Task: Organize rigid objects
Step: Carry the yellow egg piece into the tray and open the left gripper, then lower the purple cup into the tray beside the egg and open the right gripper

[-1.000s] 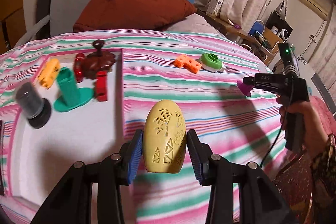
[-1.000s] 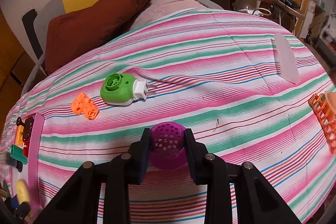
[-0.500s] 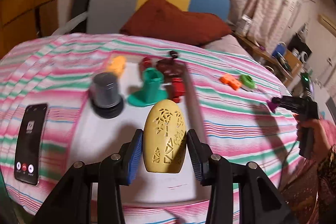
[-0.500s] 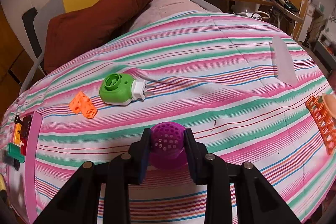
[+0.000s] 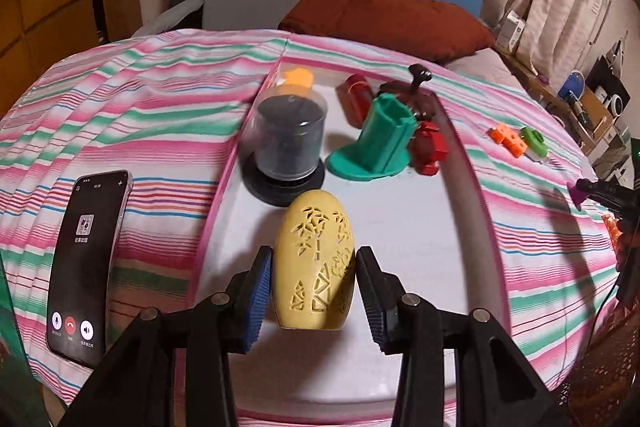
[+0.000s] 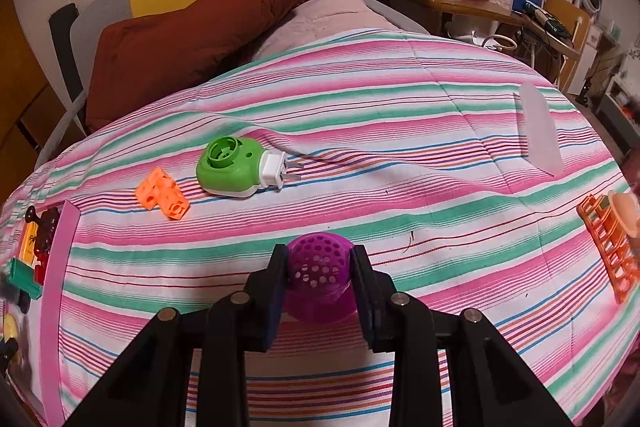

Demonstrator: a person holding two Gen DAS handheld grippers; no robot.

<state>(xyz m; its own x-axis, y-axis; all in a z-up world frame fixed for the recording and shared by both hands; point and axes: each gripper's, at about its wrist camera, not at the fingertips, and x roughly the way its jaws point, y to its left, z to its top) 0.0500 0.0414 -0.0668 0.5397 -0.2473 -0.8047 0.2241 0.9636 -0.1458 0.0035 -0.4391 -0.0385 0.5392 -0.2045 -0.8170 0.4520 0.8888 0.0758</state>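
Left claw (image 5: 315,285) grips a yellow egg-shaped carved plastic shell (image 5: 316,263) above a white pink-rimmed tray (image 5: 400,227); right claw (image 6: 319,277) grips a purple perforated plastic ball (image 6: 320,277) above the striped bed (image 6: 400,131).

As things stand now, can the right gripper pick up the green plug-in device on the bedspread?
Probably not yet: the path over the bedspread is free, but the right gripper is shut on the purple ball, so the green plug-in device must wait.

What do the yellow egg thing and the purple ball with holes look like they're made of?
The yellow egg, between the left tongs, looks like matte moulded or printed plastic: even colour, no shine, crisp cut-out patterns. The purple ball, clamped in the right tongs, looks like glossier, slightly translucent plastic or possibly silicone: its lower half glows and its round holes are neat. Neither can be confirmed by look alone.
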